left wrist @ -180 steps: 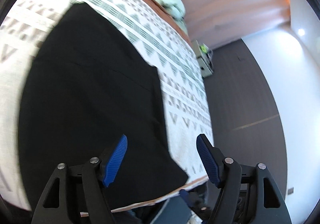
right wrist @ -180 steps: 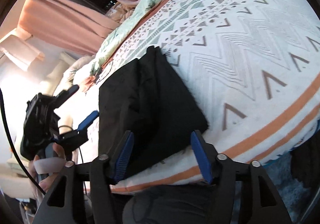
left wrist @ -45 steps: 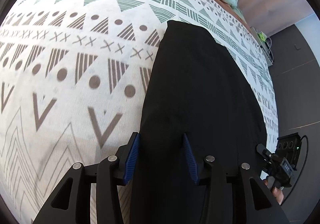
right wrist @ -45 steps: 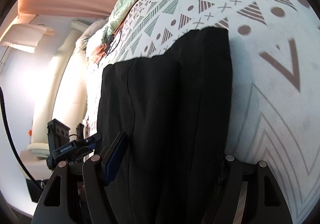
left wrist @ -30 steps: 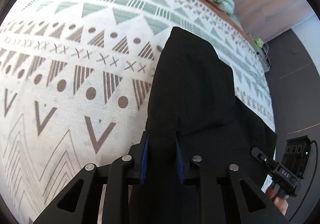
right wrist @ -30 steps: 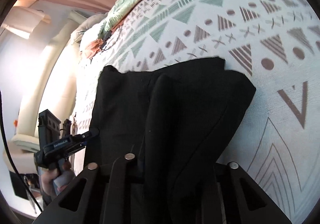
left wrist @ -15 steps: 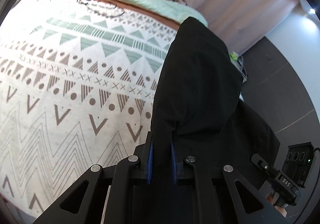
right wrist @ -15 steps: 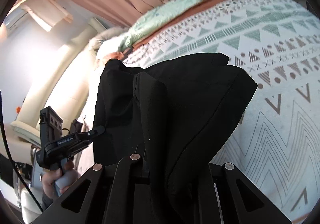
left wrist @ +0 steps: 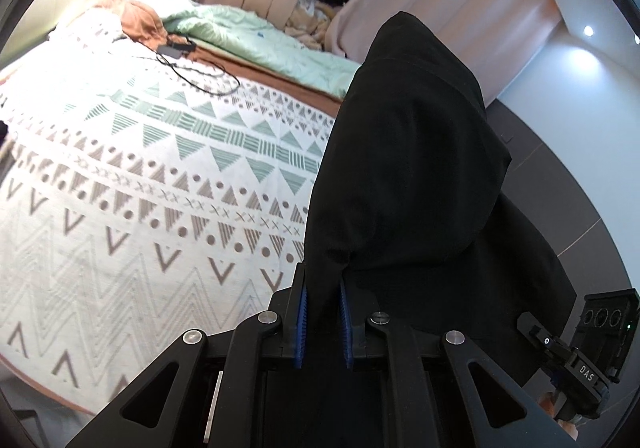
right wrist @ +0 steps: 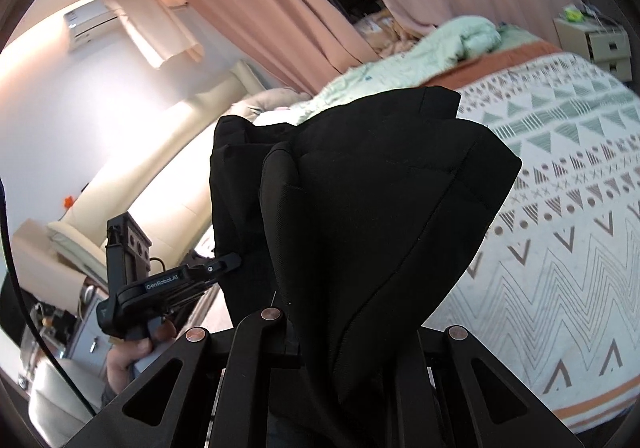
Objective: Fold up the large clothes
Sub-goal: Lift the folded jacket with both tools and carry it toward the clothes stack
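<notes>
A black garment hangs folded in the air above the bed. My left gripper is shut on its edge between the blue pads. In the right wrist view the same black garment drapes over my right gripper, which is shut on it; its fingertips are hidden by the cloth. The left gripper's body also shows in the right wrist view, and the right gripper's body shows at the lower right of the left wrist view.
A bed with a white patterned blanket lies below and to the left. A mint quilt, a black cable and pillows sit at its far end. Pink curtains hang behind. A bedside cabinet stands at the far right.
Both grippers closed on the black garment's edge and lifted it off the blanket. It now hangs in the air, higher than half a second ago.
</notes>
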{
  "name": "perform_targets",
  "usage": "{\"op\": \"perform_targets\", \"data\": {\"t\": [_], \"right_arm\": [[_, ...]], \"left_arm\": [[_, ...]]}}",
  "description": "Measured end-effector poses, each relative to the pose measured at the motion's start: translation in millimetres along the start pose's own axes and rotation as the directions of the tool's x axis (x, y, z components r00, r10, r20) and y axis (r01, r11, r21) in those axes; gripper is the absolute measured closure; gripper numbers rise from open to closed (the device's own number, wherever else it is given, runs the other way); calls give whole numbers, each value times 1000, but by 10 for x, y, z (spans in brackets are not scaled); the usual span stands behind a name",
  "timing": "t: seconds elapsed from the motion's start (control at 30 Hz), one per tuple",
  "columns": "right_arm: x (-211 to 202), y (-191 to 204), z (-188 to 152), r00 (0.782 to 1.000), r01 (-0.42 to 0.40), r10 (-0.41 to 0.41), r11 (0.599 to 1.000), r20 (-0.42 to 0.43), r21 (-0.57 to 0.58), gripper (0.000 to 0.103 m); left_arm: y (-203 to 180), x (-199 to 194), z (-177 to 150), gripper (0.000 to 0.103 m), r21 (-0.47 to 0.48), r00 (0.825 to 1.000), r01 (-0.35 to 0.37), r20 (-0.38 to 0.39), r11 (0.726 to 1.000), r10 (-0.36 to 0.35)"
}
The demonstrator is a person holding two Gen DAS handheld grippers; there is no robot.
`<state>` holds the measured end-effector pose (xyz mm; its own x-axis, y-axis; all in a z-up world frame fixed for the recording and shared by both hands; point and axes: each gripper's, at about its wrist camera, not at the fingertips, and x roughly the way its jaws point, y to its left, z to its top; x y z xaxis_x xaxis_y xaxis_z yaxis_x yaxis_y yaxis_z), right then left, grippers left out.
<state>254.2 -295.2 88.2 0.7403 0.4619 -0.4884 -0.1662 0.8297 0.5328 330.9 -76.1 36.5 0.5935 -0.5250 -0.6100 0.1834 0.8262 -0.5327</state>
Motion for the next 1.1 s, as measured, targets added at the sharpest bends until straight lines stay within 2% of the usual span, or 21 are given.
{"op": "perform_targets", "data": {"t": [0.27, 0.6, 0.87, 1.1], "right_arm": [[25, 525, 1, 999, -37, 38, 998, 6, -59, 88], [229, 1168, -23, 992, -126, 124, 984, -20, -129, 88], [629, 1764, -33, 978, -205, 192, 959, -84, -197, 88], [1038, 2302, -140, 955, -283, 250, 926, -158, -250, 88]], "left_arm": [[123, -557, 52, 90, -4, 998, 1, 58, 1000, -1], [502, -1289, 255, 91, -26, 988, -42, 146, 999, 46], [1041, -1836, 481, 91, -77, 975, -77, 204, 994, 91], [1598, -2327, 636, 91, -143, 956, -116, 254, 983, 150]]}}
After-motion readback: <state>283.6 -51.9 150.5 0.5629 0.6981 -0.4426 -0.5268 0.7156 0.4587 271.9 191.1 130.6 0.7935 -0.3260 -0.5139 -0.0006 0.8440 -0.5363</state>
